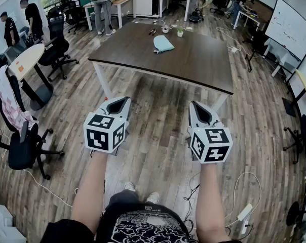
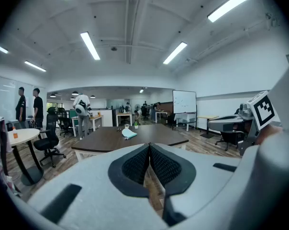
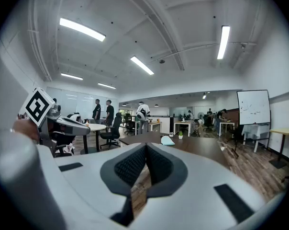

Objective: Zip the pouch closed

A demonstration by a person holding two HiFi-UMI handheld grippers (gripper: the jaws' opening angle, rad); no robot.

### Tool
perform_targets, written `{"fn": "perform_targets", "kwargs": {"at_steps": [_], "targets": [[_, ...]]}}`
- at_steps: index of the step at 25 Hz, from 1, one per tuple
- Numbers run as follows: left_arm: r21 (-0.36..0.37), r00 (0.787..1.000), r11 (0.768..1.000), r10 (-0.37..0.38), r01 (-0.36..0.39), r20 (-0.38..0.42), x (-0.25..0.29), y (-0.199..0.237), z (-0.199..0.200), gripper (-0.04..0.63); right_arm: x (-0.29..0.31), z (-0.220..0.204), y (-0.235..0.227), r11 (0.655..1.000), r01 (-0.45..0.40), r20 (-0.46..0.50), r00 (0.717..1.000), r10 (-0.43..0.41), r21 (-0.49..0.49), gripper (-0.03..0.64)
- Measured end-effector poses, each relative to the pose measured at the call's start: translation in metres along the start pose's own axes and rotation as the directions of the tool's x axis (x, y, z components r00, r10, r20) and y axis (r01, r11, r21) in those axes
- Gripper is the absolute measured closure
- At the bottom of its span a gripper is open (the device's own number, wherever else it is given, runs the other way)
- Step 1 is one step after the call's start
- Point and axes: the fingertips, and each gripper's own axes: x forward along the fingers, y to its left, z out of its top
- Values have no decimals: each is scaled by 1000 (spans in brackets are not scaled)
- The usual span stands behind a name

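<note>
The pale teal pouch (image 1: 163, 43) lies on the dark table (image 1: 203, 59), toward its far side and well apart from both grippers. The left gripper (image 1: 118, 105) and right gripper (image 1: 200, 113) hang side by side short of the table, each with jaws pressed together, empty.

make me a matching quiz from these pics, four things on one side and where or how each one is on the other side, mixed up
Things:
1. pouch
2. left gripper
3. whiteboard
4. round table

Place or state:
a. jaws together, nothing between them
b. upper right of the head view
c. lying on the dark table
d. left edge of the head view

Pairs: 1-c, 2-a, 3-b, 4-d
</note>
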Motion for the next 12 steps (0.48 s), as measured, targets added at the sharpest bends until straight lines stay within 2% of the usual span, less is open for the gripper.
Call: {"fn": "perform_targets", "kwargs": {"at_steps": [12], "targets": [[-11,1000,1000,-16,16,-11,25,22,-7,583,26,-12,-5,999,18,-10,1000,-17,27,604]]}}
